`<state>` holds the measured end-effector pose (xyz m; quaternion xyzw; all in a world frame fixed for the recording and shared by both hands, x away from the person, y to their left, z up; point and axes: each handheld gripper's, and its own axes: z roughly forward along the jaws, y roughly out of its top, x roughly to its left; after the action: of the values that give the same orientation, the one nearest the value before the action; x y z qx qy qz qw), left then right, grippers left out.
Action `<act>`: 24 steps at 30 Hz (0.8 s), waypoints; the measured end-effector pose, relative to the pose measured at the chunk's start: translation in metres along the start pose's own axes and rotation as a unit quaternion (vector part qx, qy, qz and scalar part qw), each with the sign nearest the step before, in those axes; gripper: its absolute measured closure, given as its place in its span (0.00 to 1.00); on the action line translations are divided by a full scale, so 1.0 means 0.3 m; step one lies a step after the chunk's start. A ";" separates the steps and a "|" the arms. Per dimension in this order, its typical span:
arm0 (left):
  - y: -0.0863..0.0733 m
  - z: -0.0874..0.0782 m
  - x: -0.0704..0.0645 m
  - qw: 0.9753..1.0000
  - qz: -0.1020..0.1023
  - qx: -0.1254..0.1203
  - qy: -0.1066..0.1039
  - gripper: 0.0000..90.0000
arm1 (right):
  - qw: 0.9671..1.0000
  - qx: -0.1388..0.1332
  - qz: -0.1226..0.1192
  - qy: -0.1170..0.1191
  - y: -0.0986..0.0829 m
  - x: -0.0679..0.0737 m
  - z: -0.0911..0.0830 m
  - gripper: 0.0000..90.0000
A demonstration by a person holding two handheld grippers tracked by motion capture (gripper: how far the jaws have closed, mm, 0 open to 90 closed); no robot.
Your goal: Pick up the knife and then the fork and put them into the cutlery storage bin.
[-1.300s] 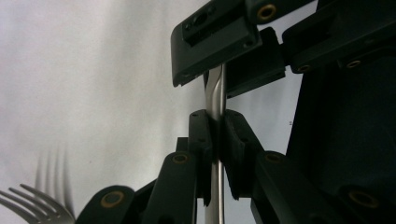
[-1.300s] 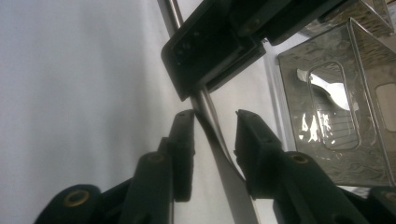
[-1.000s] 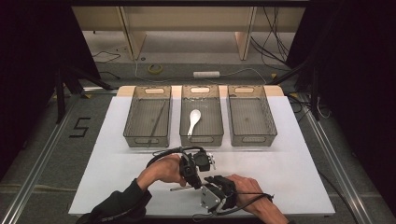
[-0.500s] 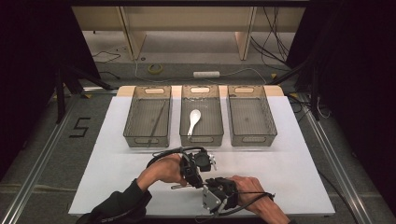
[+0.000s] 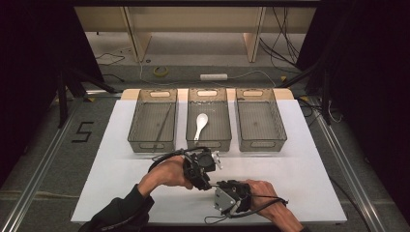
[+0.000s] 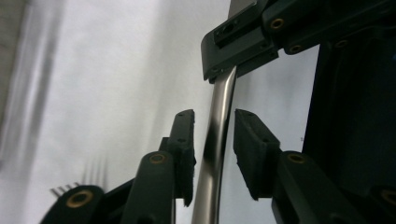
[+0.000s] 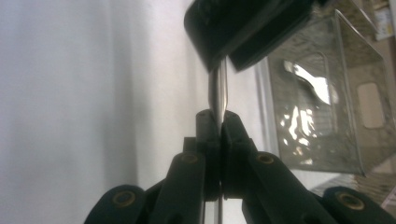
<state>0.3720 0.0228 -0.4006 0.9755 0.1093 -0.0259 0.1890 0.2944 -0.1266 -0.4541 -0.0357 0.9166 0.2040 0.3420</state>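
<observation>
**High view: a metal rod passed between two grippers in front of the trays**

High view puts both hands just in front of the middle tray, close together over the white table. The right gripper has its jaws pressed together on a thin metal rod, pinching it near one end. The left gripper has its jaws apart on either side of the same rod, not yet touching it.

What could go wrong: the rod is smooth and narrow, and the right gripper holds it by a short stretch only. If the left jaws close off-centre, I'd expect them to knock it sideways or twist it out of the pinch. Letting go on the right before the left has closed would drop it to the table.

A white spoon lies in the middle tray. The left tray holds something thin and dark. The right tray looks empty. Nothing stands between grippers and trays.
</observation>
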 end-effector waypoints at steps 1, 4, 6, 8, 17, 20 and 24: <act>-0.004 -0.012 0.003 1.000 -0.001 -0.006 0.007 0.71 | 1.000 0.000 0.003 0.000 -0.005 -0.004 -0.001 0.99; -0.022 -0.046 0.012 0.998 -0.019 -0.046 0.028 0.59 | 1.000 0.001 0.014 -0.011 -0.020 -0.022 -0.005 0.99; -0.040 -0.079 0.022 0.996 -0.028 -0.080 0.042 0.52 | 1.000 0.003 0.027 -0.011 -0.034 -0.031 -0.009 0.99; -0.064 -0.110 0.031 0.991 -0.041 -0.115 0.055 0.43 | 0.999 0.002 0.036 -0.016 -0.051 -0.046 -0.009 0.99; -0.200 -0.196 0.062 0.959 -0.110 -0.230 0.126 0.27 | 0.996 0.033 0.073 -0.042 -0.142 -0.102 -0.026 0.99; -0.238 -0.192 0.063 0.950 -0.128 -0.250 0.136 0.25 | 0.993 0.038 0.096 -0.050 -0.172 -0.122 -0.029 0.99; -0.290 -0.175 0.072 0.936 -0.158 -0.283 0.141 0.23 | 0.989 0.045 0.129 -0.061 -0.212 -0.164 -0.042 0.99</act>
<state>0.3741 0.1256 -0.3854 0.8456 0.2906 0.1146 0.4329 0.3374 -0.1935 -0.4362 0.1108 0.8990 0.2069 0.3698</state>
